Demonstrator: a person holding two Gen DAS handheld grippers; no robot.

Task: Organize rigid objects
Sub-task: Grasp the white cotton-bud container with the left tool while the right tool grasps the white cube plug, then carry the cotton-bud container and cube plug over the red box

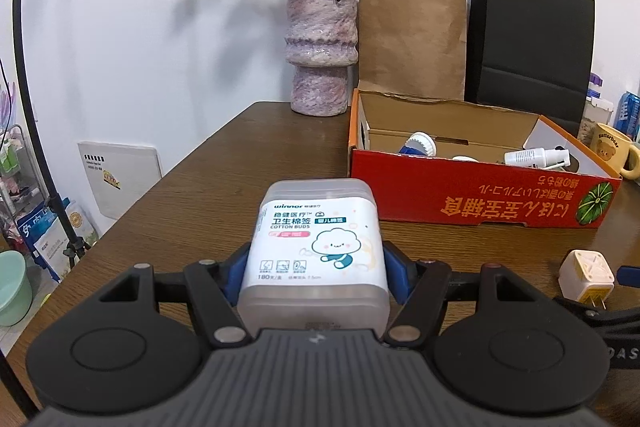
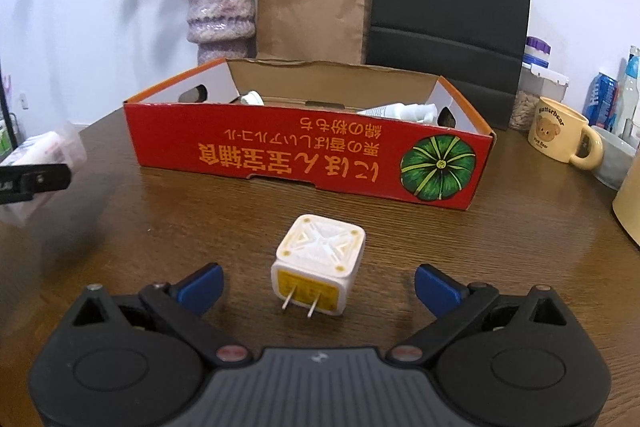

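The left gripper [image 1: 314,273] clamps a cotton-bud box [image 1: 316,251] between its blue pads, held above the wooden table [image 1: 224,163]. The right gripper [image 2: 318,285] stands wide, its pads either side of a white plug [image 2: 318,265] without touching it; the plug lies on the table, prongs toward the camera. Just beyond sits a red carton [image 2: 312,159], open-topped, with a spray bottle [image 1: 536,158] and a white cap [image 1: 422,143] inside. Behind it stand a vase [image 1: 322,51], a brown bag [image 1: 412,39] and a black bag [image 1: 528,39]. A yellow mug [image 2: 558,135] sits right of the carton.
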